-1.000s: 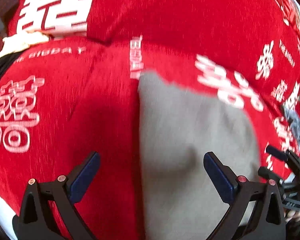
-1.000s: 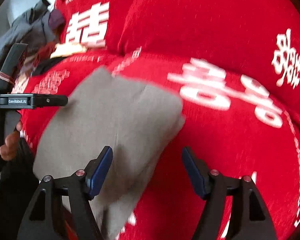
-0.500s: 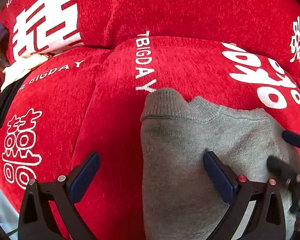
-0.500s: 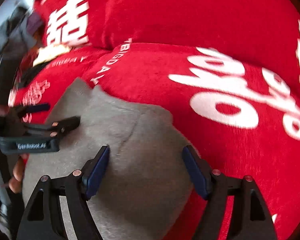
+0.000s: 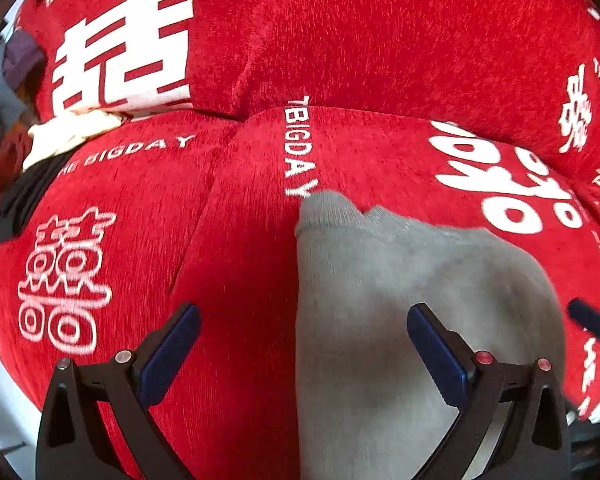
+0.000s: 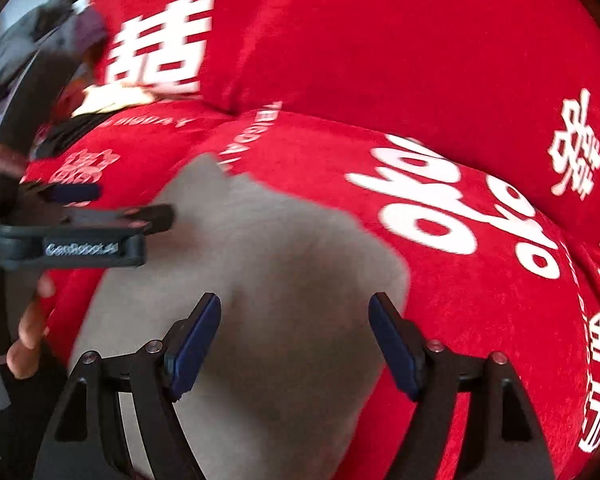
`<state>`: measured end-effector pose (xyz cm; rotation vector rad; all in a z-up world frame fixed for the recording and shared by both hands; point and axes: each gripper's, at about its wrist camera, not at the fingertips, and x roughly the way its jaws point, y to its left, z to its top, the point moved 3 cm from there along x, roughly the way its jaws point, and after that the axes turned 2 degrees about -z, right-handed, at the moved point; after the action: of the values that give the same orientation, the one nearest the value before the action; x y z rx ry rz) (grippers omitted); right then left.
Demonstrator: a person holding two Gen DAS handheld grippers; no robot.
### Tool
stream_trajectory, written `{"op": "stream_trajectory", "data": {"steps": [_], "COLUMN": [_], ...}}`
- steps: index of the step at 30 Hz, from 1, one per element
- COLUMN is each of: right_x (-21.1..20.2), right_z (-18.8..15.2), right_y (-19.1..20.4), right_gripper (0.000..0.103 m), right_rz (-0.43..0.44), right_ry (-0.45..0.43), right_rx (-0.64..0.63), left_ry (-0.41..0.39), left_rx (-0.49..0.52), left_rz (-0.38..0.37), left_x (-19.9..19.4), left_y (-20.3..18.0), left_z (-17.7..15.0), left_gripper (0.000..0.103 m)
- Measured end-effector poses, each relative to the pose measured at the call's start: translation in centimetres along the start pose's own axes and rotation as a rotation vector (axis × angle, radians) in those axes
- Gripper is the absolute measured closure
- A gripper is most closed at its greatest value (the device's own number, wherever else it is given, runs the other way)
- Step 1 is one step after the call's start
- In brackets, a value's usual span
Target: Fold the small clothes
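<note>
A small grey knit garment [image 5: 400,300] lies folded flat on a red sofa seat; it also shows in the right wrist view [image 6: 268,280]. My left gripper [image 5: 300,344] is open and empty, hovering over the garment's left edge. My right gripper [image 6: 296,340] is open and empty over the garment's right part. The left gripper's fingers [image 6: 100,220] show in the right wrist view at the garment's left side. One right finger [image 5: 592,320] shows at the left wrist view's right edge.
The red sofa seat [image 5: 220,240] and back cushion [image 5: 380,40] carry white lettering. A pile of other clothes [image 5: 16,120] lies at the far left end of the sofa, also in the right wrist view [image 6: 52,80].
Both grippers have pulled back a little from the garment, which lies still. The right gripper has moved away to the right in the left wrist view.
</note>
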<state>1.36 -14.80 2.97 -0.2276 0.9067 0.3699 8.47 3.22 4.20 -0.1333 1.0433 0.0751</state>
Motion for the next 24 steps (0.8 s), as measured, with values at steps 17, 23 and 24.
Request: {"op": "stream_trajectory", "data": {"steps": [17, 23, 24], "right_x": [-2.0, -4.5, -4.3], "right_z": [-5.1, -5.9, -6.0], "right_y": [-5.3, -0.7, 0.0], "right_gripper": [0.021, 0.021, 0.021], "right_rz": [-0.095, -0.039, -0.039], "right_ry": [0.002, -0.035, -0.034], "right_rx": [0.148, 0.066, 0.053], "left_ry": [-0.004, -0.016, -0.014], "left_rx": [0.054, 0.025, 0.031], "left_rz": [0.067, -0.039, -0.036], "left_x": [-1.4, -4.3, -4.2], "left_y": [0.0, -0.8, -0.9], "left_z": [-3.8, -6.0, -6.3], "left_gripper": [0.000, 0.000, 0.000]}}
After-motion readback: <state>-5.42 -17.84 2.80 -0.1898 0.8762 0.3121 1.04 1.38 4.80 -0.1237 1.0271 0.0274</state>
